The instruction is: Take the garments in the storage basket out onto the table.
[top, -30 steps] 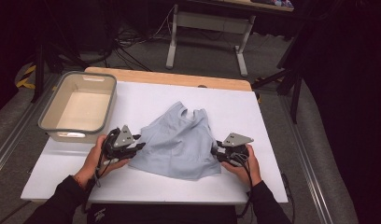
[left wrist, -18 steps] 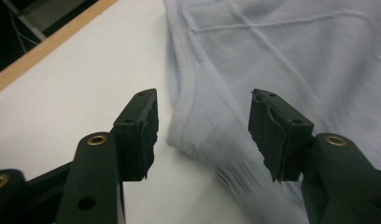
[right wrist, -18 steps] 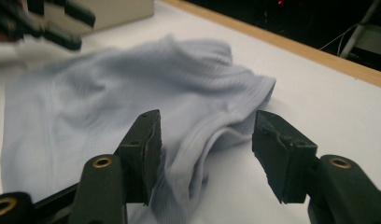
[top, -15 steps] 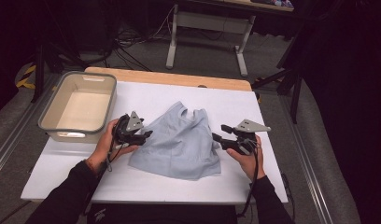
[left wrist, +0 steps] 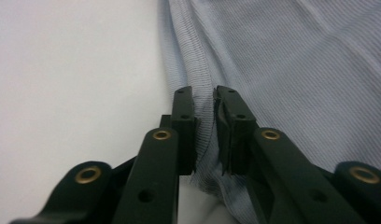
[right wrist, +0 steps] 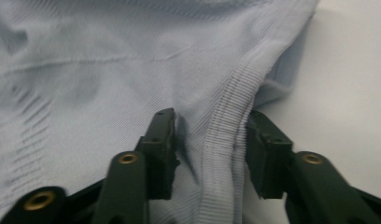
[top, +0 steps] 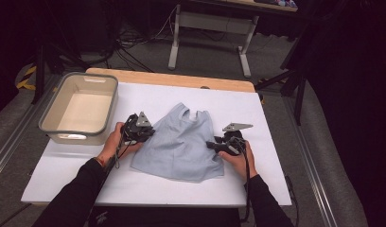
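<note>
On the white counter lies one crumpled light-blue knit garment, beside one empty beige plastic bin. Two tongs: the left tongs pinch its hem, almost closed; the right tongs stand half open around a ribbed edge.

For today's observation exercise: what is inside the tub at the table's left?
The tub shows a bare pale floor with nothing lying on it. Its near wall hides the strip of floor just behind it, so that part cannot be checked.
</note>
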### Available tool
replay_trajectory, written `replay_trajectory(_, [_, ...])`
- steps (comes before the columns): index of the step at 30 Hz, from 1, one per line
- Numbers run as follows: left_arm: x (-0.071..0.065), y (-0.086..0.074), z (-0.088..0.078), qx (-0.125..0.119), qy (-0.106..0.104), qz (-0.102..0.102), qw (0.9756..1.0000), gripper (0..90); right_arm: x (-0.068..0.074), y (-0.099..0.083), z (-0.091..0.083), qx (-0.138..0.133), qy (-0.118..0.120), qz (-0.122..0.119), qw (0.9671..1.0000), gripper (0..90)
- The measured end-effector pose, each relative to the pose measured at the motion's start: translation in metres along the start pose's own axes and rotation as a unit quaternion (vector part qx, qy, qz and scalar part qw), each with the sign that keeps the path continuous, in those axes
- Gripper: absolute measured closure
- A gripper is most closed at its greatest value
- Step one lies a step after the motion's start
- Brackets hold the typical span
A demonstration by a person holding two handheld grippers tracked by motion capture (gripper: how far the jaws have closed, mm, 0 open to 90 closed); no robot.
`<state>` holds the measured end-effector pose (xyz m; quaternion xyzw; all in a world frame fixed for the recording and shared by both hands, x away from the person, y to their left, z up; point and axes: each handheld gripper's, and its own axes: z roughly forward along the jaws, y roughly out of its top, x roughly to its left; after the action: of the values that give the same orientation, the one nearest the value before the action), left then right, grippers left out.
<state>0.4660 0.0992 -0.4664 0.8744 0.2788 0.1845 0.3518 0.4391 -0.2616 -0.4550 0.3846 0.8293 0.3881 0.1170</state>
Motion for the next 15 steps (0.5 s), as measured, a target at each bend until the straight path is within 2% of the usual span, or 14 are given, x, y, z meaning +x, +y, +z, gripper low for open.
replay_trajectory(3, [-0.003, -0.001, -0.001, -0.005, 0.006, -0.001, 1.0, 81.9, 0.003, -0.002, 0.0, -0.003, -0.004, -0.017, 0.9998, 70.7])
replay_trajectory(7, [-0.004, 0.0, -0.009, -0.021, 0.025, -0.003, 0.9995, 82.6, 0.006, -0.001, -0.007, -0.021, -0.014, -0.027, 0.9993, 75.0])
replay_trajectory(11, [-0.002, 0.003, -0.026, -0.065, 0.043, -0.029, 0.9966, 82.8, 0.012, 0.004, -0.022, -0.053, -0.048, -0.048, 0.9963, 77.4])
replay_trajectory(15, [-0.003, 0.007, -0.047, -0.097, 0.055, -0.033, 0.9932, 82.9, 0.016, 0.009, -0.036, -0.09, -0.076, -0.05, 0.9918, 79.7])
